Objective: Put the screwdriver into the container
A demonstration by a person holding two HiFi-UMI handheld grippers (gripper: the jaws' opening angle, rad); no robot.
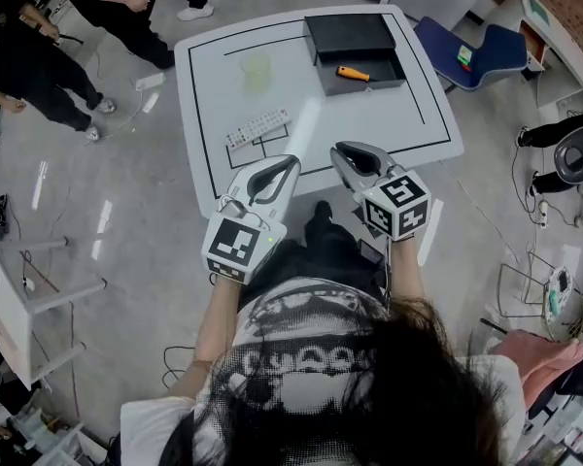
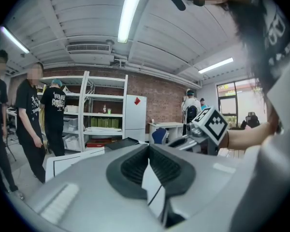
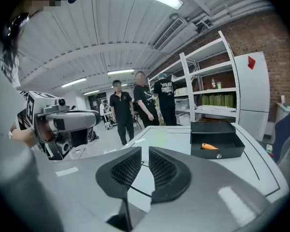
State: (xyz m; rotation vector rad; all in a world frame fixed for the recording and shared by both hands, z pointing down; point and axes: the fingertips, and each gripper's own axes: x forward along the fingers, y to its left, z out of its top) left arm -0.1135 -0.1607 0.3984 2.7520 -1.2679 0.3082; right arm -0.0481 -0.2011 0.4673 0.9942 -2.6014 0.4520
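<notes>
Screwdriver [image 1: 353, 74] in container [image 1: 365, 87], remote [image 1: 257, 127] lettering unreadable

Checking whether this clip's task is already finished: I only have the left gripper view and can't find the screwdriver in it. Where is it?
Observer: The screwdriver lies inside the open black container on the far part of the table.
Operator: Is anything being carried on the other side?
Observer: No. The right tool is empty, its jaws a narrow slit apart.
Operator: Anything else lying around?
Observer: A remote control and a pale green cup, both to the container's left in the head view.
</notes>
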